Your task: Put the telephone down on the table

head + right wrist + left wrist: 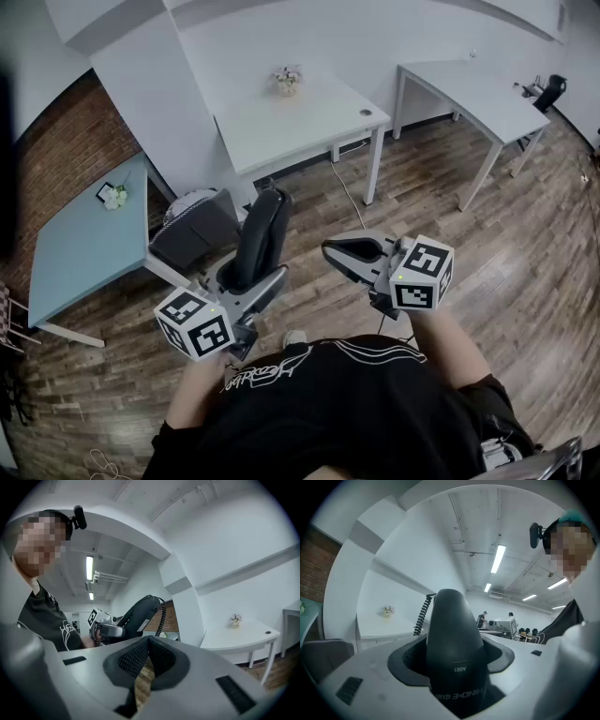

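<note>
Open-plan office, a bit lab-like. White rounded-edge surface point(300, 117) on white metal legs, a second white desk point(478, 94) to its right, a pale blue rectangular table point(80, 244) by a red brick wall point(56, 141). Grey padded chair point(192, 234), brown wood-plank floor point(525, 244). Bare white ceiling with long strip lights point(498, 558). People point(484, 617) stand among equipment far back.

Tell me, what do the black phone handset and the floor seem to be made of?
The handset looks like moulded black plastic: smooth, with a dull sheen and printed lettering. The floor looks like wood planks or wood-look laminate: staggered brown boards with grain. I cannot tell which.
</note>
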Demonstrator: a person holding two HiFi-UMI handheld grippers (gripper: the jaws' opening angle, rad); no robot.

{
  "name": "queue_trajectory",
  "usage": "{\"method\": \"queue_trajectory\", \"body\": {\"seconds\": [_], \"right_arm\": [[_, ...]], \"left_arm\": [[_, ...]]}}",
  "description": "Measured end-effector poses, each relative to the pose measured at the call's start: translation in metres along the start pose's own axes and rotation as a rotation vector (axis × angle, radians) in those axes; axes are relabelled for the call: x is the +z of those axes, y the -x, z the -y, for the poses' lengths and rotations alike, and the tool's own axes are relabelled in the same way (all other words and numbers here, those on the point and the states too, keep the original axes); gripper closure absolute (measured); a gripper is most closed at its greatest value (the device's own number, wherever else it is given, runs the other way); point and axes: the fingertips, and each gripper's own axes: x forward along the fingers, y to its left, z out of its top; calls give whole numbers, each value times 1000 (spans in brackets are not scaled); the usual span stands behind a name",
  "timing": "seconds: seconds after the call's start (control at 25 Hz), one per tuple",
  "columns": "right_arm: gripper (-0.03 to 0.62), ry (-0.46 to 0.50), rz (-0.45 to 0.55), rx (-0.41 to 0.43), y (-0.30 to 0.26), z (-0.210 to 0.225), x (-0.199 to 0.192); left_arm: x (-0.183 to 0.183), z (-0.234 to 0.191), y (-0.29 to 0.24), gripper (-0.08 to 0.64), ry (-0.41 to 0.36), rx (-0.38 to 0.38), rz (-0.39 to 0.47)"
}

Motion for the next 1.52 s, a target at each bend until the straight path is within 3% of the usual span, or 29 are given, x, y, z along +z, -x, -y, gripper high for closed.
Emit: {"method": "queue_trajectory", "body": {"seconds": [0.48,0.84,1.2,1.52], "right_arm": [[554,7,22,-33,12,8,1],[552,-79,1,-73,-5,49,-19],[552,-191,-56,-113,-43,149,-39],[552,-324,-105,-154,-122,275,-58]], "left_arm": [[-4,3,-15,264,36,-19,2],[-12,-28,-39,264,59,-36,-27],[-23,-125,-108,264,200,-54,-79],[-22,-267,-173,264,277,-32,-173]]}}
